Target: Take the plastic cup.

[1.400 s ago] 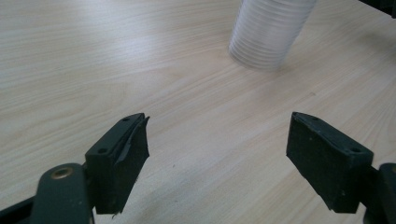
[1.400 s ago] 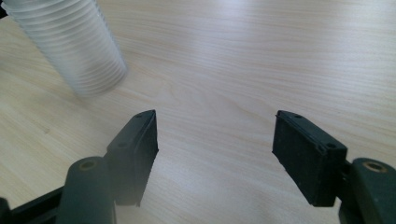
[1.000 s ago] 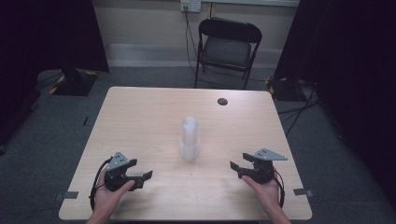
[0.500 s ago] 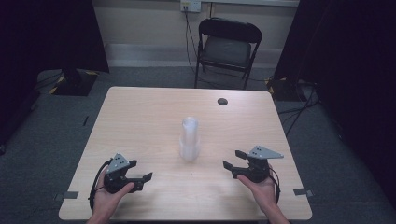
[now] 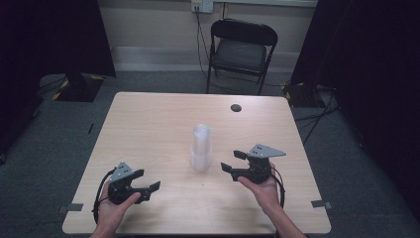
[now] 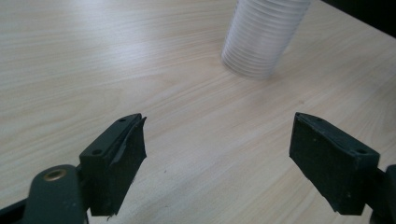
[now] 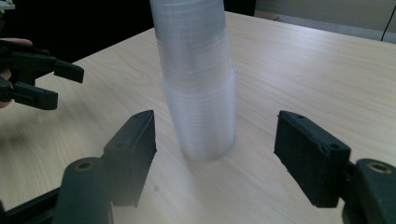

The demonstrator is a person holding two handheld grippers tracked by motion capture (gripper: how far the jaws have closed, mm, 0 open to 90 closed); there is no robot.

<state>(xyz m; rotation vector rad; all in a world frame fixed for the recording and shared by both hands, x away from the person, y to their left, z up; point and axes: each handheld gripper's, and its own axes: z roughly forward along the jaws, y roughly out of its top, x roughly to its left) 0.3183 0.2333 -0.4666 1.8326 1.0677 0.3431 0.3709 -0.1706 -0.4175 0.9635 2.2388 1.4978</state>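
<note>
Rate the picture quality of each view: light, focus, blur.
High view: dim and soft, room edges nearly black, the stack of clear cups pale and hazy against the table. Left gripper view: brighter, jaws fairly sharp, the stack smeared at the top edge. Right gripper view: the stack looks blurred and washed out, wood grain soft, the left gripper dark at left.

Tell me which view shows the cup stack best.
The right gripper view: the cup stack stands close, centred beyond its open jaws. The left gripper view catches its base at the top edge; the high view shows it whole, but small.
</note>
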